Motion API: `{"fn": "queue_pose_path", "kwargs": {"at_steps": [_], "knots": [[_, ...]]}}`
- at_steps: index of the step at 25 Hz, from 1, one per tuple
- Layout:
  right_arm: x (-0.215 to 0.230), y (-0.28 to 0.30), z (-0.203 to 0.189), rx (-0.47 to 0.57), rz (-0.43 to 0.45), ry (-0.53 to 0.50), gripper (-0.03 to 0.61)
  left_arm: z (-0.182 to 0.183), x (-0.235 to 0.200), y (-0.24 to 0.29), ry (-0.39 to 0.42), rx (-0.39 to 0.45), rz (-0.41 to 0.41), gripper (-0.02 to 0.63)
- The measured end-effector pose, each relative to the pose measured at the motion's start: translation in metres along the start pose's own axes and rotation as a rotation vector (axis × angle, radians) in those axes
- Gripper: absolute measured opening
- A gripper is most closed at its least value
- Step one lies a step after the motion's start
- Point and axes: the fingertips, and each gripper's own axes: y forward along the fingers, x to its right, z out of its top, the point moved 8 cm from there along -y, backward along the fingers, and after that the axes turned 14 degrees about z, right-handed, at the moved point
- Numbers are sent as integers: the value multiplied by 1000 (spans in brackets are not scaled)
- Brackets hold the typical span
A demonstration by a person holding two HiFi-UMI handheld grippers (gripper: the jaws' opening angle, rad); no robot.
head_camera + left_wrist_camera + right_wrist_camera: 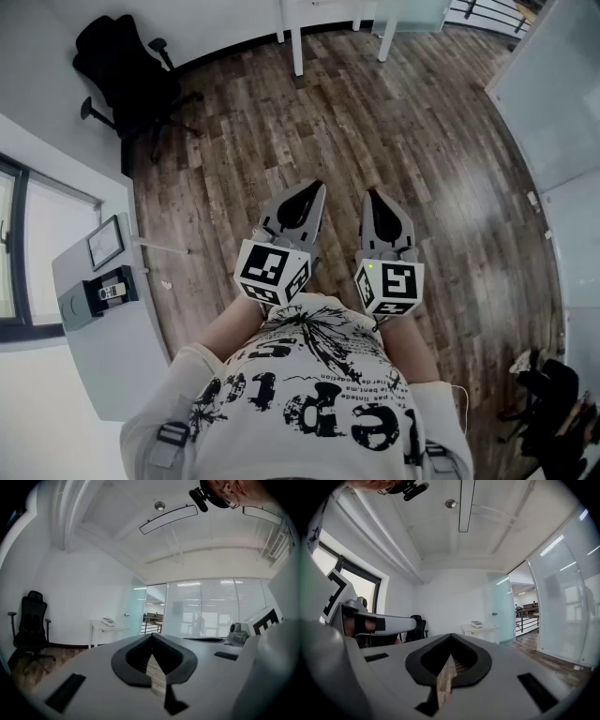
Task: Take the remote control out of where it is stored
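Note:
The remote control [112, 290] is a small light handset that stands in a black holder [122, 286] on a grey panel [103, 356] at the far left of the head view. Both grippers are held side by side in front of the person's waist, well to the right of the panel, and point out over the wooden floor. My left gripper [306, 190] [151, 637] is shut with nothing between its jaws. The right gripper [376, 197] [450, 636] is shut and empty too. Neither gripper view shows the remote.
A black office chair [127, 70] stands at the back left by the wall. White table legs [296, 42] rise at the back centre. Glass partitions [553, 103] line the right side. A dark bag [553, 403] lies at the lower right. A small frame [105, 242] hangs above the holder.

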Motion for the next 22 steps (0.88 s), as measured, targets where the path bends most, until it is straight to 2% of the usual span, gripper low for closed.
{"fn": "queue_pose_path", "kwargs": {"at_steps": [14, 22], "knots": [[20, 8, -2, 4, -19, 51, -3, -4, 3, 21, 33, -7, 9, 6], [31, 16, -7, -36, -25, 72, -3, -4, 3, 36, 59, -12, 16, 6]]}}
